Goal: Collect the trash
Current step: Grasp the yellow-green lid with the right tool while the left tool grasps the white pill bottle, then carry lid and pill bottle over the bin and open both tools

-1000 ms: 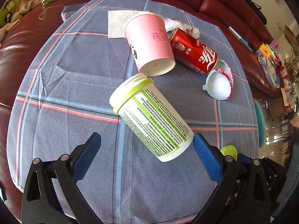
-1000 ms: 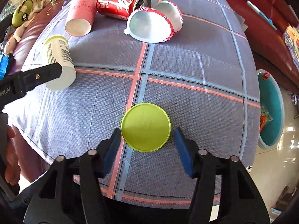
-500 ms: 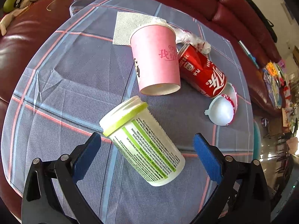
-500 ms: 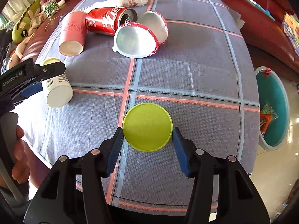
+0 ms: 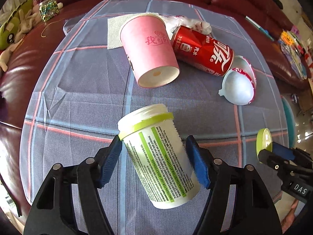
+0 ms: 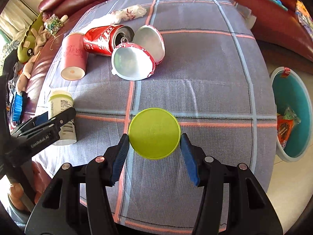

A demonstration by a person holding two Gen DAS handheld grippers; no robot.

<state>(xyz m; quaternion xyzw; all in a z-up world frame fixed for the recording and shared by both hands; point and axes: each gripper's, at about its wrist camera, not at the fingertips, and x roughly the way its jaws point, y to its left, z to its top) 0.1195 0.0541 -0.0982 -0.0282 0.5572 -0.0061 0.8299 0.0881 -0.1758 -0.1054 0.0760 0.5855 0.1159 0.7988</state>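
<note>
While the white supplement bottle [image 5: 156, 160] lies on its side between the fingers of the left tool [image 5: 154, 162], whose jaws are closing on it with the left pad touching just under the green neck ring and the right pad not yet clearly in contact, it looks light, rigid and smooth, so a hold across the middle of the labelled barrel should keep it from rolling or slipping. Gripped by its edges in the right tool [image 6: 154, 146], the thin green lid [image 6: 154, 133] hangs above the checked tabletop [image 6: 205, 90]. Beyond the left tool lie a pink paper cup [image 5: 150, 51], a dented red can [image 5: 203, 51] and two foil-rimmed tubs [image 5: 238, 82], all soft and easily crushed, while off to the right tool's right a teal bin [image 6: 293, 101] sits on the floor.
</note>
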